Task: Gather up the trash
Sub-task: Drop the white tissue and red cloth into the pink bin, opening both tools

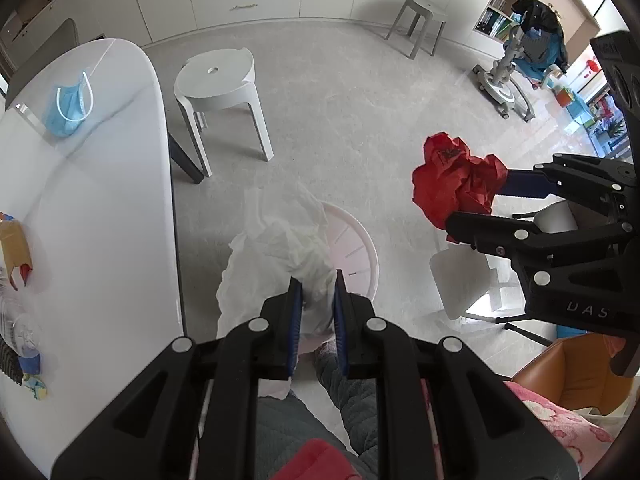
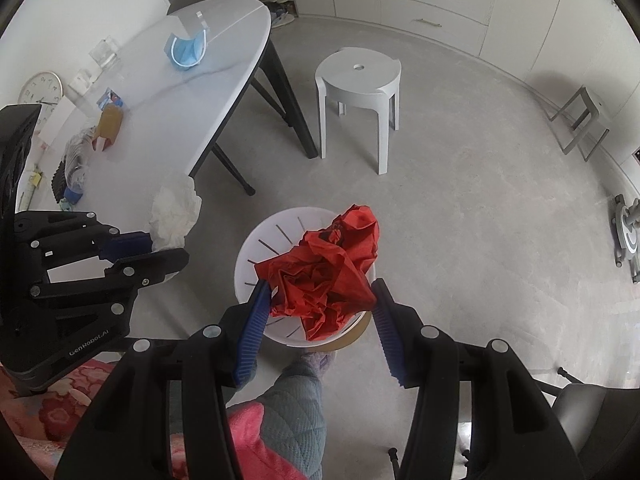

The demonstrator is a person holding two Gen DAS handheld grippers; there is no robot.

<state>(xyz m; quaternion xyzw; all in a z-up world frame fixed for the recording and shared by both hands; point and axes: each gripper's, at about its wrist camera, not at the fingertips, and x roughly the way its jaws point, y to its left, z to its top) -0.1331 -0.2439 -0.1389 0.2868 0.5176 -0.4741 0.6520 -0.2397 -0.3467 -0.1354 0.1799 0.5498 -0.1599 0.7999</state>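
Note:
My left gripper (image 1: 316,280) is shut on a crumpled white tissue (image 1: 276,252) and holds it over the near edge of a white slotted bin (image 1: 356,248) on the floor. My right gripper (image 2: 320,292) holds a crumpled red paper (image 2: 328,272) between its blue pads, directly above the same bin (image 2: 264,240). The red paper (image 1: 452,180) and the right gripper (image 1: 476,204) also show in the left wrist view; the tissue (image 2: 176,212) and the left gripper (image 2: 160,248) show in the right wrist view. A blue face mask (image 1: 68,108) lies on the white table (image 1: 104,200).
The table (image 2: 168,92) carries the mask (image 2: 188,50), a brown packet (image 2: 109,122), a plastic bottle (image 2: 76,160) and small items. A white stool (image 2: 360,84) stands beyond the bin, a grey stool (image 1: 420,20) by the cabinets. A person's leg (image 2: 296,400) is below.

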